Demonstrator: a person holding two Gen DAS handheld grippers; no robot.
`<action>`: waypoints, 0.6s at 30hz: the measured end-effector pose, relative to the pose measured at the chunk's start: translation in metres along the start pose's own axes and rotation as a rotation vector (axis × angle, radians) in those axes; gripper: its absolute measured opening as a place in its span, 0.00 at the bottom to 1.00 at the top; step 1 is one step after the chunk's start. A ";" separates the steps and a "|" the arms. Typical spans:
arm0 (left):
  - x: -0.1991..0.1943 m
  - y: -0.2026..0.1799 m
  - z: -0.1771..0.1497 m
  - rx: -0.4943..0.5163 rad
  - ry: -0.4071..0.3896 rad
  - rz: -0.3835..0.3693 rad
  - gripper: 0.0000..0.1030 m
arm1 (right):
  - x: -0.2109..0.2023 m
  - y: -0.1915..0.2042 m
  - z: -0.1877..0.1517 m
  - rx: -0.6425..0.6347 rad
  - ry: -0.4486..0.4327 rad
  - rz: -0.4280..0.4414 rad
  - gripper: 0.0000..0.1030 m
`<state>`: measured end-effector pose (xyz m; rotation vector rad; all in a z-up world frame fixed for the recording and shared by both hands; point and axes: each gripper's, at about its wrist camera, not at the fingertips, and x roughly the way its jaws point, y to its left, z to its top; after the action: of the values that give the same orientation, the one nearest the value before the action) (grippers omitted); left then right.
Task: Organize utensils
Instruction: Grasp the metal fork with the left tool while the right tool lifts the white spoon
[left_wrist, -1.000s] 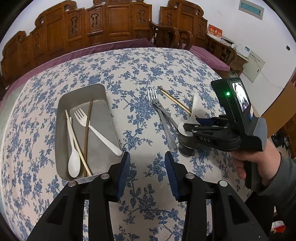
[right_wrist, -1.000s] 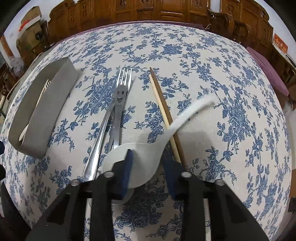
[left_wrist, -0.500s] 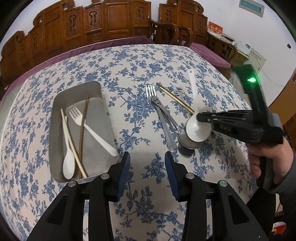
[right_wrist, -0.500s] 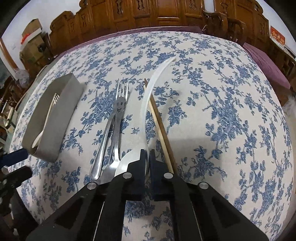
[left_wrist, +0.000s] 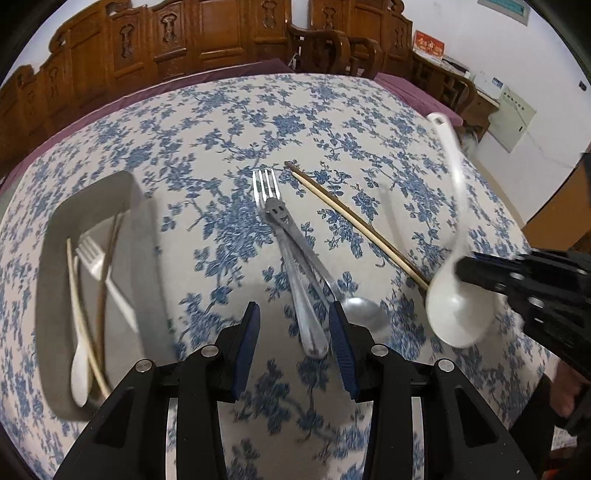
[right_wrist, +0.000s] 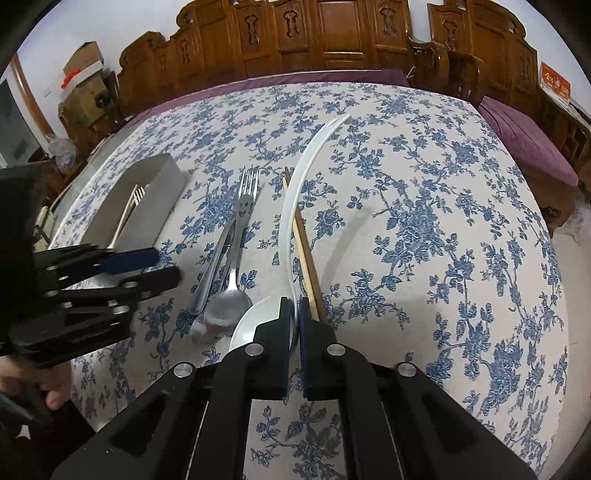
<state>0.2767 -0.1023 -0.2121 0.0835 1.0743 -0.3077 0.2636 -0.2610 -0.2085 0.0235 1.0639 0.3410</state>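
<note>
Round table under a blue-flowered cloth (left_wrist: 229, 122), carved wooden chairs (right_wrist: 332, 33) along its far side. Metal tray (left_wrist: 55, 236) sits at about 9 o'clock on the table as seen from the left wrist; inside lie a white plastic fork (left_wrist: 105, 277), a white plastic spoon (left_wrist: 79, 373) and two loose chopsticks (left_wrist: 107, 266), all blurred. Left gripper (left_wrist: 293, 345): tongs spread partway, nothing pinched; the handle end of the steel fork (left_wrist: 291, 266) lies on the cloth between the blue pads, whether touched I cannot tell. Steel fork, smiley face stamped below the tines, points toward 12 o'clock and crosses a steel spoon (left_wrist: 360, 314) whose bowl lies just right of the left gripper. A pair of chopsticks (left_wrist: 354, 221) lies diagonally, from centre toward 4 o'clock. Right gripper (right_wrist: 297, 321): tongs pressed together on the white ladle spoon (right_wrist: 295, 206) at the neck by the bowl; its handle arcs away toward 12 o'clock above the cloth and casts a separate shadow.
</note>
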 end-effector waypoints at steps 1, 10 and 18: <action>0.006 -0.001 0.003 -0.001 0.004 0.007 0.36 | -0.001 0.000 0.001 0.000 -0.003 0.003 0.05; 0.040 -0.004 0.022 0.003 0.047 0.060 0.27 | -0.001 -0.005 -0.004 0.001 -0.008 0.027 0.06; 0.058 0.000 0.030 -0.021 0.073 0.073 0.26 | -0.001 -0.006 -0.006 0.008 -0.013 0.032 0.06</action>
<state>0.3272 -0.1206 -0.2483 0.1155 1.1443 -0.2289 0.2598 -0.2682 -0.2115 0.0502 1.0529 0.3654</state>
